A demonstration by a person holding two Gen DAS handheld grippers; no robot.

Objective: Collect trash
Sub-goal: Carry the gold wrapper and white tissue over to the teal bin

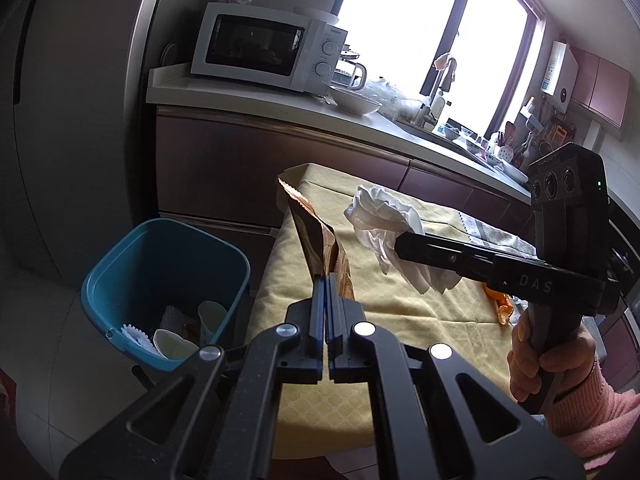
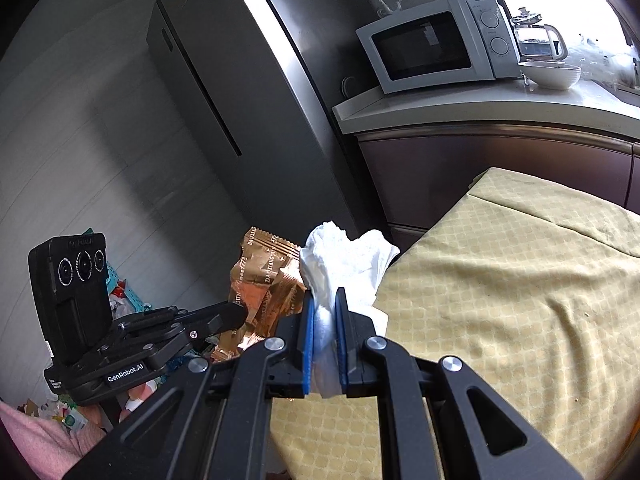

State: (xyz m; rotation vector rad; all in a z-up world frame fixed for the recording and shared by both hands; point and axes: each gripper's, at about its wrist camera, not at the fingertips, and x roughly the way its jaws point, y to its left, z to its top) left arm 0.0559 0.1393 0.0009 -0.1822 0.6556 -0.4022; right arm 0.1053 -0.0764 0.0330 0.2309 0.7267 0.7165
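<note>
A: Start with the left wrist view. What do the fingers have?

B: The left gripper (image 1: 325,280) is clenched tight on a crumpled copper-gold foil snack wrapper (image 1: 316,236), which stands up and away from the fingertips, its zigzag edge at the far end. Under the fingers lies the table under a pale yellow patterned cloth (image 1: 400,312).

A: And the bin?

B: A blue plastic waste bin (image 1: 168,288) stands on the floor to the left of the fingers, below the table's edge. White paper cups and other white scraps (image 1: 176,344) lie in its bottom.

A: Is the other tool in sight?

B: Yes, to the right of the fingers. The right gripper (image 1: 400,246) grasps a crumpled white paper tissue (image 1: 384,216), held up off the cloth. A hand (image 1: 540,356) in a pink knitted sleeve (image 1: 592,412) holds its handle. Far beyond the fingertips a white microwave oven (image 1: 268,46) sits on the pale worktop.

A: Now the right wrist view.

B: The tissue (image 2: 344,264) is pinched between the blue pads (image 2: 306,344), bunching out past the fingertips. The jaws stand a little apart, with the paper filling the gap. Just left of them, the wrapper (image 2: 264,280) is nipped by the left gripper (image 2: 240,312), touching or almost touching the tissue; I cannot tell which. The cloth-covered table (image 2: 500,300) spreads to the right of the fingers.
</note>
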